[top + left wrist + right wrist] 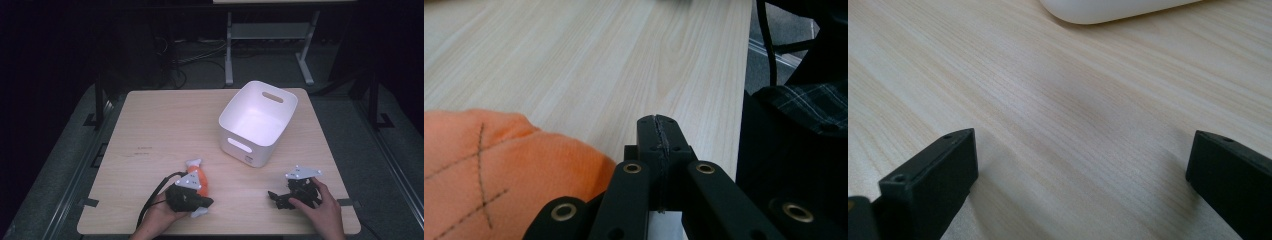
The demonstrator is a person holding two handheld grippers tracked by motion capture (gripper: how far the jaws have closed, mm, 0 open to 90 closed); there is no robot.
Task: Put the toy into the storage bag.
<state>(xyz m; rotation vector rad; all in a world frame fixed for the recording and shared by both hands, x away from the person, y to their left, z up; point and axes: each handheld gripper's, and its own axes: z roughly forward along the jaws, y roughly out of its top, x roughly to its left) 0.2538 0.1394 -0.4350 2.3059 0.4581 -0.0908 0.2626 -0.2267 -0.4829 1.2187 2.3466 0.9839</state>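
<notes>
An orange and white plush toy (199, 176) lies near the table's front edge, left of centre. My left gripper (209, 202) rests over the toy's near end and points right. In the left gripper view its jaws (659, 135) are pressed shut, nothing shows between the tips, and the orange plush (499, 170) bulges just to their left. My right gripper (275, 199) sits at the front right, pointing left. Its jaws (1083, 175) stand wide open over bare wood. A white bin (257, 122) stands empty behind them, right of centre.
The light wooden table (160, 130) has bare room across its left and middle. The bin's lower edge (1108, 10) lies just beyond the right gripper. Dark floor, cables and a desk frame (229, 50) sit behind the table. The person's dark plaid clothing (809, 105) is at the table's near edge.
</notes>
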